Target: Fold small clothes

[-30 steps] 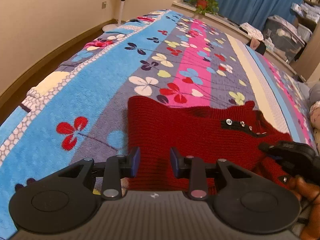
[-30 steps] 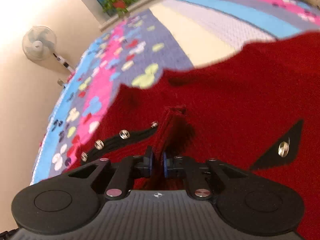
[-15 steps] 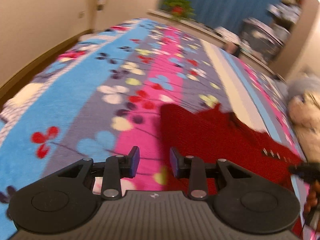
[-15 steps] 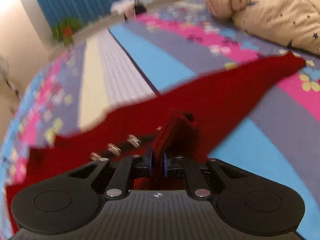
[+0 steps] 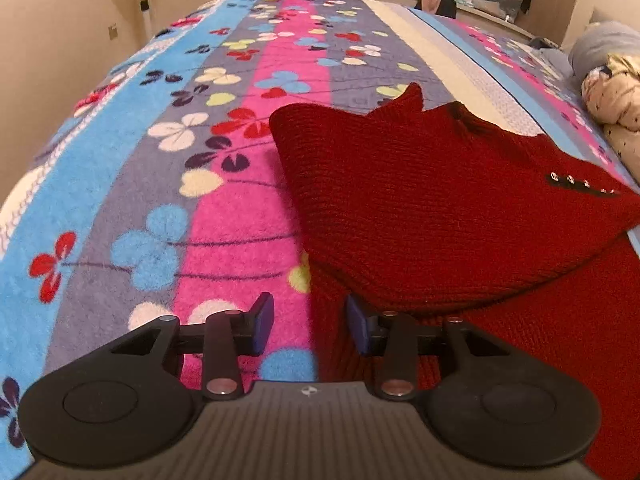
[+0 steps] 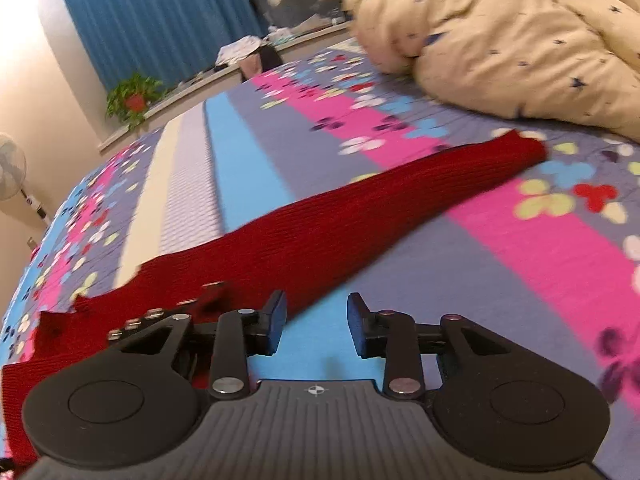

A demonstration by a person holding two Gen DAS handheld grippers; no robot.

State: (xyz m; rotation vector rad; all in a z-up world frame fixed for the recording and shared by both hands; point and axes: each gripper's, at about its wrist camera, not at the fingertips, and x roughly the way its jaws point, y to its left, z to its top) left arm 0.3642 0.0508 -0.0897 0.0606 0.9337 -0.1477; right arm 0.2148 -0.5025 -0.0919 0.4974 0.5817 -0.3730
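Since the earlier frame the right gripper (image 6: 316, 326) has released the red fabric it was pinching; its jaws now stand apart with nothing between them, over a blue stripe of the blanket. The left gripper (image 5: 310, 324) is likewise parted and empty, its right finger (image 5: 357, 324) just at the garment's edge.

The red knit sweater (image 5: 440, 208) lies on the bed at 1 to 3 o'clock of the left view, one part folded over another, a dark placket with small metal studs (image 5: 580, 184) at 3 o'clock. In the right view one sleeve (image 6: 400, 200) stretches flat toward 2 o'clock.

The surface is a fleece blanket (image 5: 224, 216) striped blue, grey and pink with clover motifs. A cream star-print duvet (image 6: 500, 40) lies bunched at 1 o'clock of the right view. Blue curtains (image 6: 160, 16), a potted plant (image 6: 134, 100) on the sill and a pedestal fan (image 6: 10, 176) stand beyond. No legible writing; only a small round emblem on each gripper body.
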